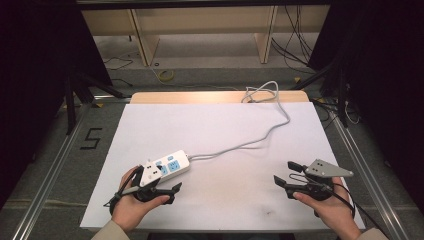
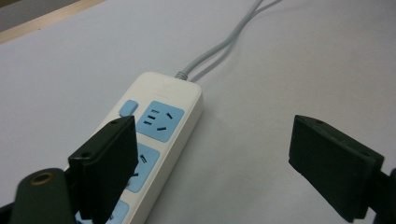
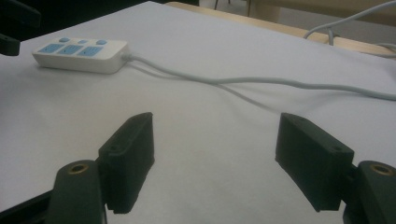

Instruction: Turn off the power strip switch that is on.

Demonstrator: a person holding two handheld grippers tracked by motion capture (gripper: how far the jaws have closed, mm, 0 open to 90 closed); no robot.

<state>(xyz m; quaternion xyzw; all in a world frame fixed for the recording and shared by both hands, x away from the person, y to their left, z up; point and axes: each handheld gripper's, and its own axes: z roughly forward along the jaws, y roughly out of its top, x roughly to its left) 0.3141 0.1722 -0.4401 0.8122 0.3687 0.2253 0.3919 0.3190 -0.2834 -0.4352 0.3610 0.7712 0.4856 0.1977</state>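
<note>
- A white power strip (image 1: 167, 166) with pale blue sockets lies flat on the white surface (image 1: 225, 130), towards the near left part of it.
- Its grey cable (image 1: 260, 137) runs from the strip's far end across the surface to the back edge, where it loops.
- The left gripper (image 1: 162, 184) sits at the strip's near end, its jaws spread wide and holding nothing.
- In the left gripper view, one jaw hangs over the strip's (image 2: 156, 135) nearer sockets while the other stands well off to the side over bare surface; whether the first jaw touches the strip I cannot tell.
- The right gripper (image 1: 287, 175) rests in the person's hand at the near right of the surface, well apart from the strip.
- Its jaws are likewise wide open and empty, with the strip (image 3: 79, 53) and cable (image 3: 261, 81) lying far beyond them in the right gripper view.
</note>
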